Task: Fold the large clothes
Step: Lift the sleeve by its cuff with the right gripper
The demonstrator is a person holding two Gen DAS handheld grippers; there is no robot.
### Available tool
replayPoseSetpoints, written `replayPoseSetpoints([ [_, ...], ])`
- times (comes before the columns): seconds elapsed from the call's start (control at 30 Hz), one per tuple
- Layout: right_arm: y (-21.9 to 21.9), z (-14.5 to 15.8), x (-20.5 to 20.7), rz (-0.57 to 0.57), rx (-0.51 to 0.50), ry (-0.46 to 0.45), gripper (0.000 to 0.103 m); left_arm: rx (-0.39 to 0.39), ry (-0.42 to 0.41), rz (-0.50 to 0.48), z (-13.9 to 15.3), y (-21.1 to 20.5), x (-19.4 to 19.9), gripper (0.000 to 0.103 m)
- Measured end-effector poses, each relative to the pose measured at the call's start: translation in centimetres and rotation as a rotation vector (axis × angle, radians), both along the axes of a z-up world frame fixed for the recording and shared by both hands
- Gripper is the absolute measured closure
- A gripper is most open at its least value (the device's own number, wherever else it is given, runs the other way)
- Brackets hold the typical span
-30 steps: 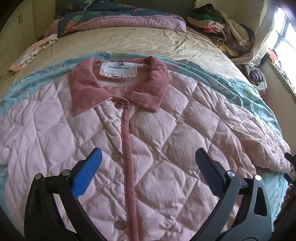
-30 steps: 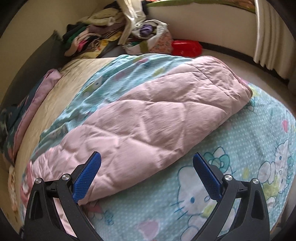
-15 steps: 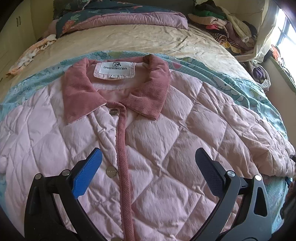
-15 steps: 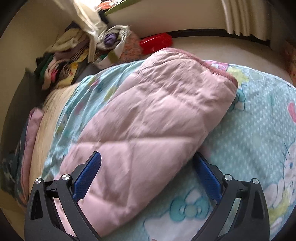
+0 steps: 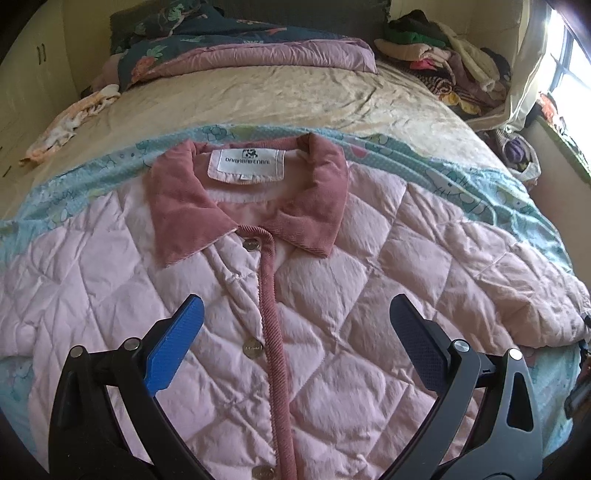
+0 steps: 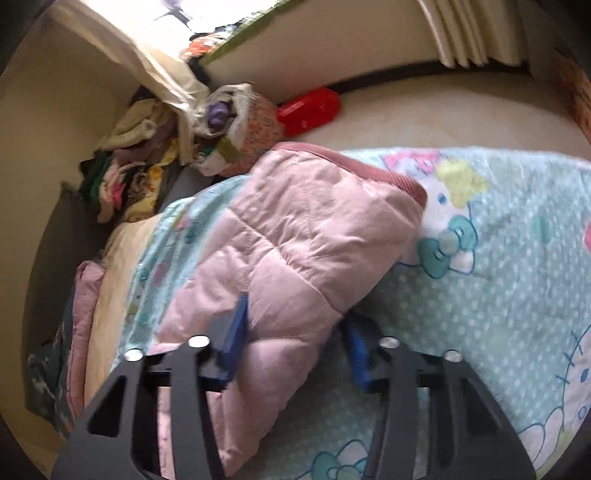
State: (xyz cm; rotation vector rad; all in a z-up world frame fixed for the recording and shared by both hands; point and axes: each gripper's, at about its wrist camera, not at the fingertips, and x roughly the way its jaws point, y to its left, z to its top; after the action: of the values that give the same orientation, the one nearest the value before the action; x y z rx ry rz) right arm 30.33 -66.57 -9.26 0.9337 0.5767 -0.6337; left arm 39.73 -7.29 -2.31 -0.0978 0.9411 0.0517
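Jacket [image 5: 332, 302] lies flat, buttoned, no fold made. Your right gripper [image 6: 291, 347] has its jaws closing around the sleeve [image 6: 295, 251]; left gripper [image 5: 295, 336] wide open, empty.

The jacket [image 5: 332, 295] was pale pink, quilted in a diamond pattern, with a darker dusty-rose ribbed collar [image 5: 184, 206] and a button strip [image 5: 273, 332] of the same rose. Its label [image 5: 246, 165] was white with dark lettering, and its buttons [image 5: 252, 347] were a dull metal colour. Under the jacket lay a light blue sheet [image 6: 498, 295] dotted white, with cartoon cats and teal bows. Beyond the collar was a beige cover [image 5: 277, 99], then a mauve quilt [image 5: 280, 59] and a dark blue floral one [image 5: 177, 33]. The finger pads [image 5: 173, 347] were blue on black frames. Past the jacket's sleeve sat a red box [image 6: 310, 110].
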Motion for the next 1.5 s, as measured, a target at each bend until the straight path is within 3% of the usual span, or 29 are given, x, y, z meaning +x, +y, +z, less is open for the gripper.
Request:
replayPoseSetpoints([
  [0.13,3.2,4.3,0.2,0.118,-0.156,-0.067,0.076,0.002,-0.025,-0.005,1.4,0.3,-0.6,0.009],
  [0.4,10.8,13.0,0.9,0.367,-0.396,-0.214,0.078,-0.03,-0.072,-0.005,4.6,2.1,-2.1,0.009],
  [0.6,15.9,17.6,1.1,0.513,-0.52,-0.248,0.078,-0.061,-0.107,-0.015,6.7,3.6,-3.5,0.009],
  [1.0,23.4,23.5,1.8,0.652,-0.617,-0.297,0.078,-0.088,-0.165,0.001,10.0,8.0,-5.9,0.009],
  [1.5,31.3,26.8,1.2,0.779,-0.682,-0.351,0.078,-0.127,-0.221,0.06,11.8,14.0,-8.1,0.009],
])
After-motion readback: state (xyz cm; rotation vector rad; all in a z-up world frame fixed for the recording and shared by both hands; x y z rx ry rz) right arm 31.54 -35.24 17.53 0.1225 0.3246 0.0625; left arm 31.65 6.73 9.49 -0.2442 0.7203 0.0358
